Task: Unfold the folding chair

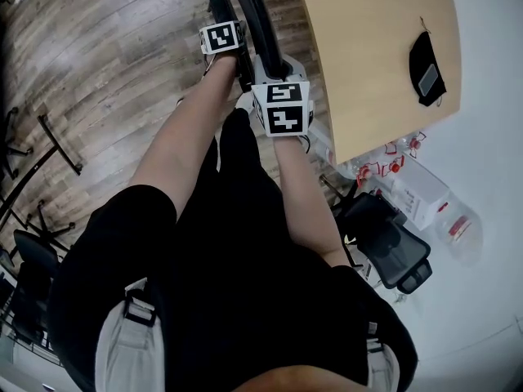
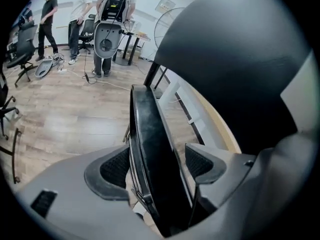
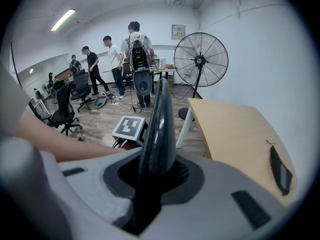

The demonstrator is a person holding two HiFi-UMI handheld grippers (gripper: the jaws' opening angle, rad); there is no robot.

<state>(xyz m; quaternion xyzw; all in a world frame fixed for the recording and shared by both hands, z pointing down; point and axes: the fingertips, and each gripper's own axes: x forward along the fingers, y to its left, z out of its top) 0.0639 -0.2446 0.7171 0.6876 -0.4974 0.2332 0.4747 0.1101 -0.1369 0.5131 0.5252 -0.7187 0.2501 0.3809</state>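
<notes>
The folded black chair (image 1: pixel 255 23) stands upright in front of me beside the table. In the right gripper view its thin dark edge (image 3: pixel 161 119) rises straight out of my right gripper (image 3: pixel 157 171), which is shut on it. In the head view that gripper (image 1: pixel 268 62) sits under its marker cube on the chair's upper edge. My left gripper (image 2: pixel 157 164) is open, and a black panel of the chair (image 2: pixel 147 134) runs between its pads without being pressed. In the head view it (image 1: pixel 221 13) is just left of the right one; its marker cube (image 3: pixel 129 127) shows in the right gripper view.
A light wooden table (image 1: pixel 384 47) stands close on the right with a small black item (image 1: pixel 425 68) on it. An office chair (image 1: pixel 392 247) and a white box (image 1: pixel 421 194) are at my right side. A standing fan (image 3: pixel 200 59) and several people (image 3: pixel 135 54) are farther back.
</notes>
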